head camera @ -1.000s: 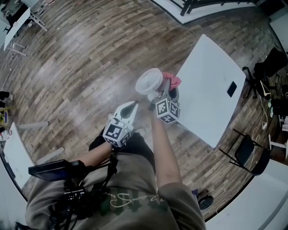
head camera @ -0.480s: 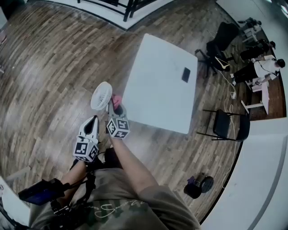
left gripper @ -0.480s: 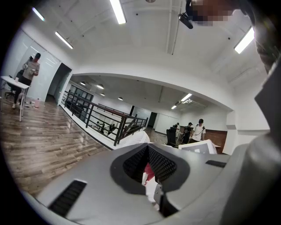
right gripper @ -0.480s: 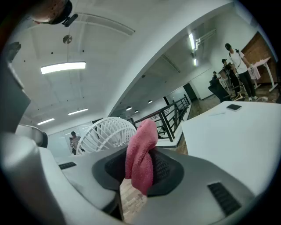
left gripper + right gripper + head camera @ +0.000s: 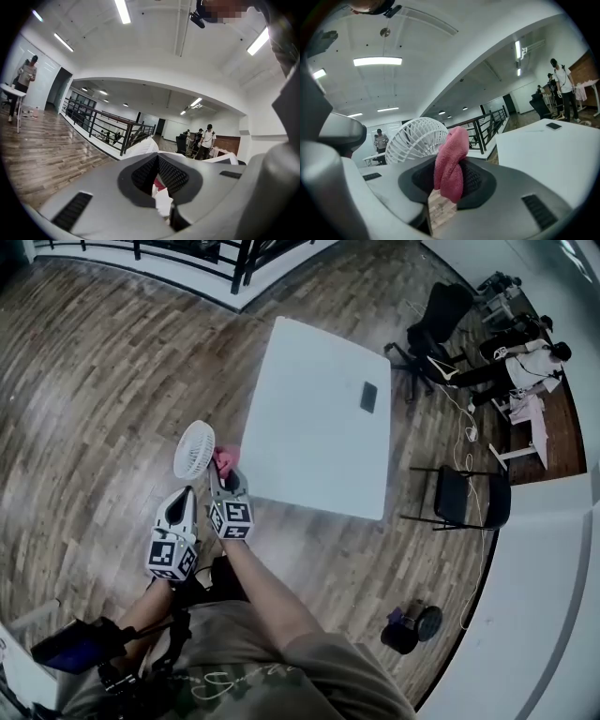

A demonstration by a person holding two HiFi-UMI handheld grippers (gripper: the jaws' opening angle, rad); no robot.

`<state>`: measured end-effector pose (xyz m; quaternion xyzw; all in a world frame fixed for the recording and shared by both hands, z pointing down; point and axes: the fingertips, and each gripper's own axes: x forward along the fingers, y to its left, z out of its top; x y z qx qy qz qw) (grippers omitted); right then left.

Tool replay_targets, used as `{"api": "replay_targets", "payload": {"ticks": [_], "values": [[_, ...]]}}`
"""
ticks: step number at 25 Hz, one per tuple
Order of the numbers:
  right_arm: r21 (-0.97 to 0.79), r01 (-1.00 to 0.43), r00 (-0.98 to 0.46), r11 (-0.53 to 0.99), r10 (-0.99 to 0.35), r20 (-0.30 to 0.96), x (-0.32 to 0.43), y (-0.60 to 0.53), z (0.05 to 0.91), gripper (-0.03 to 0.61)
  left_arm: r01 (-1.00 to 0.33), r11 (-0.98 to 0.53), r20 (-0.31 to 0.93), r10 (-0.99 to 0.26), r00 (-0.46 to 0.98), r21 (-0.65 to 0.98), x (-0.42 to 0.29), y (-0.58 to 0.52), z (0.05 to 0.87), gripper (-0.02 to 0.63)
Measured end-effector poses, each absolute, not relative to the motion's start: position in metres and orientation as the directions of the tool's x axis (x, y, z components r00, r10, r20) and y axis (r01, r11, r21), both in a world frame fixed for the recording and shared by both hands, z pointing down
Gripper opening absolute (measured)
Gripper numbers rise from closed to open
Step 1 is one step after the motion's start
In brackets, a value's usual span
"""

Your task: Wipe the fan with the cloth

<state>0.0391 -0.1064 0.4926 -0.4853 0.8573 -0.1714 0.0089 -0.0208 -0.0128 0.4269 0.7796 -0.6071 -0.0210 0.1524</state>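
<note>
Two tools are held just off the left edge of the white surface [image 5: 319, 418]. The left tool [image 5: 183, 493] is closed on the base of the white fan [image 5: 194, 449]. The right tool [image 5: 222, 476] pinches a pink cloth [image 5: 451, 164], which sits just beside the fan, between it and the surface.

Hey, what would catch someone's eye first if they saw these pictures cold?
A white fan hangs in mid-air over the wooden floor, just left of the white table, with the left gripper shut on it from below. Right beside it, a bright pink cloth bulges out of the right gripper, clamped between its jaws. A dark phone lies alone on the table.
</note>
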Motion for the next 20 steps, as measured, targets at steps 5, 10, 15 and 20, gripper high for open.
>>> {"api": "replay_targets", "payload": {"ticks": [5, 10, 15, 20], "values": [[-0.273, -0.828, -0.539, 0.490, -0.830, 0.142, 0.038, -0.105, 0.490, 0.109, -0.947, -0.179, 0.172, -0.958, 0.230, 0.268, -0.028, -0.013, 0.436, 0.018], [-0.265, -0.821, -0.550, 0.506, -0.826, 0.125, 0.044, -0.103, 0.493, 0.110, -0.954, -0.164, 0.195, -0.957, 0.216, 0.249, -0.020, -0.005, 0.448, 0.018], [-0.278, -0.810, -0.560, 0.516, -0.822, 0.104, 0.047, -0.105, 0.490, 0.110, -0.959, -0.154, 0.218, -0.954, 0.207, 0.237, -0.014, 0.004, 0.449, 0.018], [-0.285, -0.813, -0.553, 0.508, -0.827, 0.105, 0.048, -0.106, 0.498, 0.110, -0.965, -0.153, 0.225, -0.953, 0.201, 0.215, -0.019, 0.005, 0.454, 0.018]]}}
